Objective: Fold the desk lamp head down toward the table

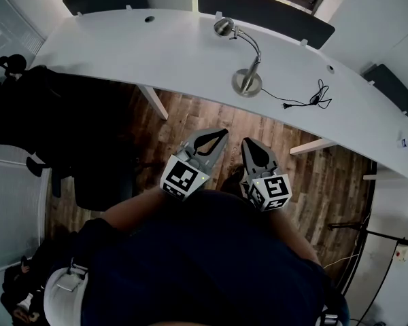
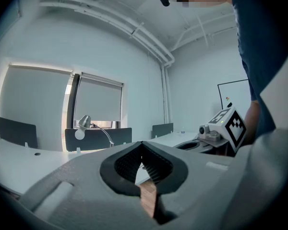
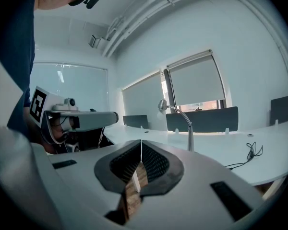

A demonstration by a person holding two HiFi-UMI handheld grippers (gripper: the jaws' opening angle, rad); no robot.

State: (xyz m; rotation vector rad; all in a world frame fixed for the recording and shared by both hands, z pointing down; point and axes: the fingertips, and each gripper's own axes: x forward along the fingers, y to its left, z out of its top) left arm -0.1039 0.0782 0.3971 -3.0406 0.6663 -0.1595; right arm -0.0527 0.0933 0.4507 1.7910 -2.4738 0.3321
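Observation:
A silver desk lamp [image 1: 247, 82] stands on the white curved desk [image 1: 156, 53]. It has a round base, and its gooseneck arches up and left to a small head [image 1: 224, 26]. The lamp head is raised in the left gripper view [image 2: 84, 122] and in the right gripper view [image 3: 162, 105]. Both grippers hang side by side over the wooden floor, short of the desk's near edge and apart from the lamp. My left gripper [image 1: 222, 132] [image 2: 142, 143] is shut with nothing in it. My right gripper [image 1: 247, 142] [image 3: 141, 141] is also shut and empty.
The lamp's black cable [image 1: 306, 100] trails right across the desk. Dark divider panels [image 1: 258, 9] line the desk's far edge. White desk legs [image 1: 153, 102] stand beneath it. A black chair and dark things [image 1: 27, 107] sit at the left.

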